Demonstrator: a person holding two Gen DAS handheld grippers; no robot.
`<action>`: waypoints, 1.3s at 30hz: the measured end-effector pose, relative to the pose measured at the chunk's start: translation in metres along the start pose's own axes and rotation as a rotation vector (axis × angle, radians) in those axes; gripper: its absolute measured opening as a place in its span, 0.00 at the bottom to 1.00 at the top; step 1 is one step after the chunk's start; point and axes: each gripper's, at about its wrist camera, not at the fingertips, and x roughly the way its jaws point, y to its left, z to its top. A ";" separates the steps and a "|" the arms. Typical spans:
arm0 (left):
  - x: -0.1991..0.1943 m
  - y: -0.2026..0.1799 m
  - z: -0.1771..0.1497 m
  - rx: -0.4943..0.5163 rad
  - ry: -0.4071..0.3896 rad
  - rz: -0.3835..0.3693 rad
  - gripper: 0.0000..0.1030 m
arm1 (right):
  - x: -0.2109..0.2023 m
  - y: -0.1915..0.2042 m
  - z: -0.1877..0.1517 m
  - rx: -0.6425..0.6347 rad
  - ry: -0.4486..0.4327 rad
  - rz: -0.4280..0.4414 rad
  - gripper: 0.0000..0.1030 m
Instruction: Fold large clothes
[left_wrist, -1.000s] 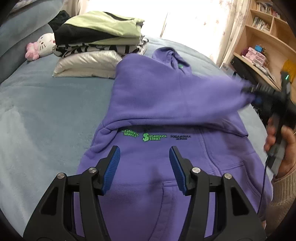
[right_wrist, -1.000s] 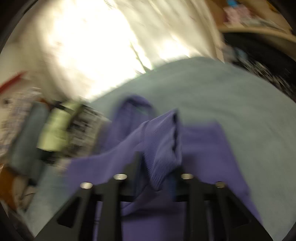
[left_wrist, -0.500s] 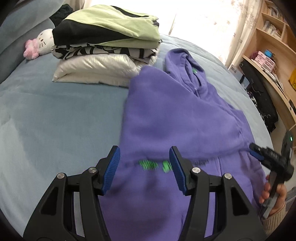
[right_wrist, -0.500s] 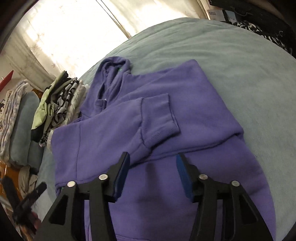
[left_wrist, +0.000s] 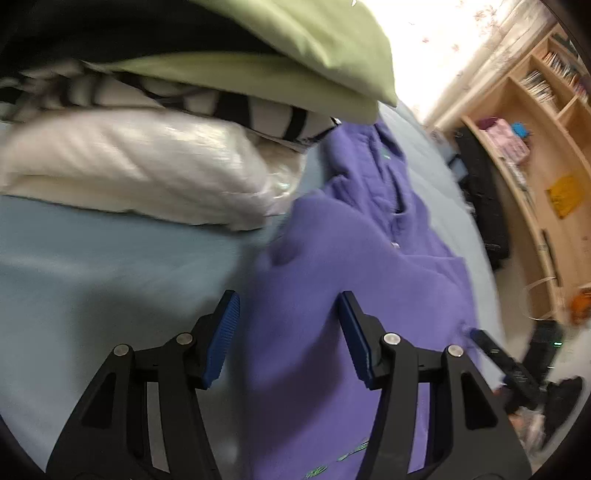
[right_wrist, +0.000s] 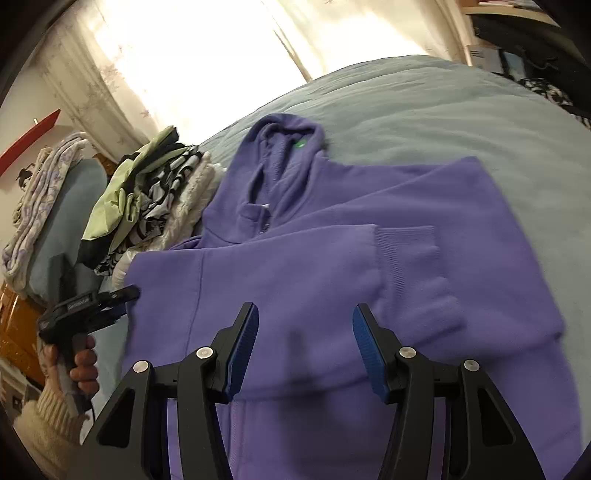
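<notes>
A purple hoodie (right_wrist: 332, 266) lies flat on the blue-grey bed, hood toward the window, with one sleeve (right_wrist: 402, 258) folded across its chest. My right gripper (right_wrist: 304, 332) is open and empty just above the hoodie's middle. My left gripper (left_wrist: 288, 321) is open and empty over the hoodie's left shoulder edge (left_wrist: 332, 266); it also shows in the right wrist view (right_wrist: 125, 295) at the hoodie's left side. The right gripper shows blurred in the left wrist view (left_wrist: 491, 347).
A stack of folded clothes (left_wrist: 184, 110), green on top, striped, then white, sits on the bed (left_wrist: 92, 277) right beside the hoodie's hood; it also shows in the right wrist view (right_wrist: 147, 195). Wooden shelves (left_wrist: 535, 147) stand to the right of the bed.
The right gripper let go of the sleeve, which now lies across the chest, and opened. The left gripper moved forward toward the hoodie's shoulder and the clothes stack.
</notes>
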 end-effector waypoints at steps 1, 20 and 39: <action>0.008 0.001 0.006 0.006 0.023 -0.042 0.50 | 0.007 0.001 0.000 -0.002 0.005 0.003 0.53; 0.007 -0.118 -0.074 0.715 -0.418 0.582 0.30 | 0.033 -0.011 -0.023 -0.017 -0.018 0.037 0.52; -0.031 -0.122 -0.032 0.478 -0.269 0.354 0.46 | 0.032 -0.011 -0.026 -0.034 -0.030 0.030 0.53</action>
